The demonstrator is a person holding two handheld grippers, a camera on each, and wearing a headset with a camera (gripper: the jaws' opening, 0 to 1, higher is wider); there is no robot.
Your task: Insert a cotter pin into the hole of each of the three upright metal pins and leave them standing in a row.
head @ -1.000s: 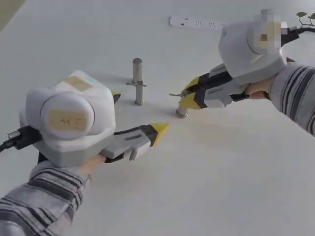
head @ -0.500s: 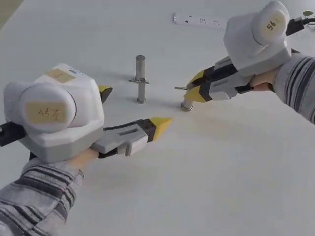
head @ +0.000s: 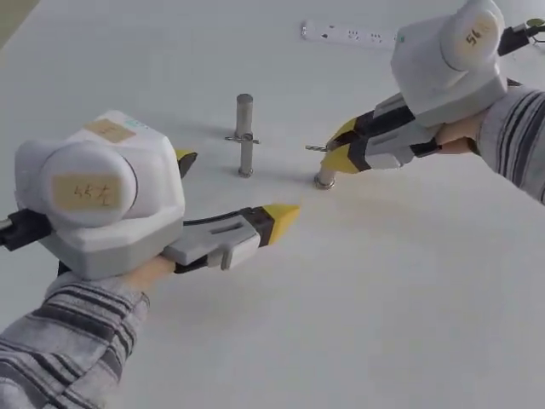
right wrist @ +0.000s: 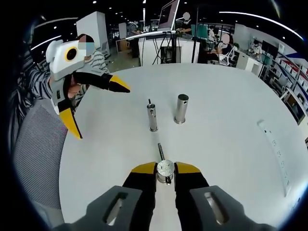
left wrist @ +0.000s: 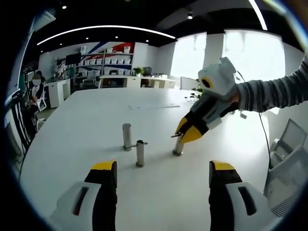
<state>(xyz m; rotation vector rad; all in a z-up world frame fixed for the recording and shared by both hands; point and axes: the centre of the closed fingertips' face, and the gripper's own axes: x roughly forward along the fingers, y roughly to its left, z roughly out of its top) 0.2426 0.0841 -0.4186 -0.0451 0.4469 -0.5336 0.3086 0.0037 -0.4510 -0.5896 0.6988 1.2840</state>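
Hardly anything has shifted since a moment ago. At left, the left gripper [head: 233, 186] hovers with jaws spread, empty. Mid-table stand the far metal pin [head: 244, 107] and the pinned metal pin [head: 246, 160]. The right gripper [head: 339, 152] stays clenched about the third metal pin [head: 324, 180], with a cotter pin [head: 315, 148] poking out.

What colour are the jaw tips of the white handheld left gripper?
Yellow, on the left gripper; clearest in left gripper view.

Upper shaft of grey metal pin [head: 324, 181] hidden behind right claw [head: 335, 151], rear end of thin silver cotter pin [head: 316, 148] buried inside
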